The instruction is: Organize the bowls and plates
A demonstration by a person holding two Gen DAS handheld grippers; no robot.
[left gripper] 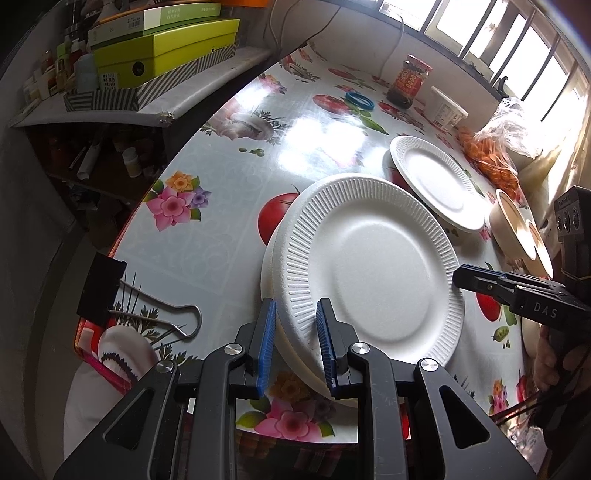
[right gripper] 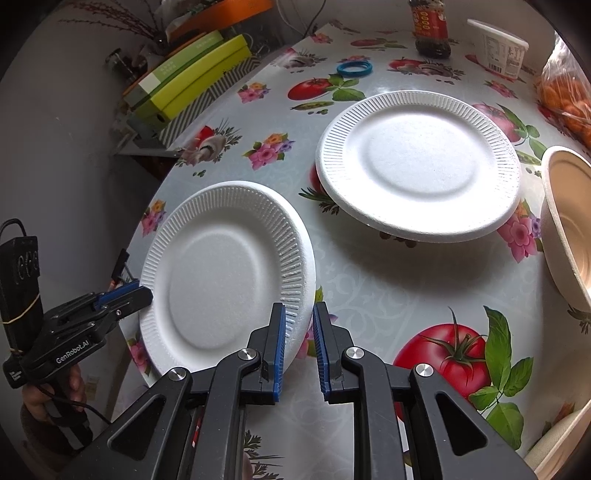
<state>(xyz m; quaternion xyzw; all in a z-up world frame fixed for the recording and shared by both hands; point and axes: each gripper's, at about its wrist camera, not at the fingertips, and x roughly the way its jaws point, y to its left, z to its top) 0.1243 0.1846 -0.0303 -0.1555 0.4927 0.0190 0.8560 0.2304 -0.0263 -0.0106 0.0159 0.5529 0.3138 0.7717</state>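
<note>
A white foam plate [left gripper: 376,266] [right gripper: 221,266] with a ribbed rim hangs tilted over the near left of the flowered tablecloth [left gripper: 229,206]. My left gripper [left gripper: 295,306] [right gripper: 146,290] is shut on its left rim. The opposite rim is pinched by my right gripper [right gripper: 299,308] [left gripper: 460,277]. In the left wrist view a second white rim [left gripper: 266,273] shows just under the held plate; whether it is gripped too I cannot tell. Another foam plate [left gripper: 436,181] [right gripper: 417,162] sits farther back, its near edge raised off the cloth. Beige paper bowls [left gripper: 513,225] [right gripper: 569,221] stand at the right.
At the back stand a dark sauce jar [left gripper: 410,79] [right gripper: 430,29], a white tub [left gripper: 447,109] [right gripper: 498,44] and a blue ring [left gripper: 360,100] [right gripper: 354,68]. A bag of orange food [left gripper: 491,155] lies back right. A binder clip [left gripper: 101,291] grips the left table edge beside a cluttered shelf [left gripper: 166,48].
</note>
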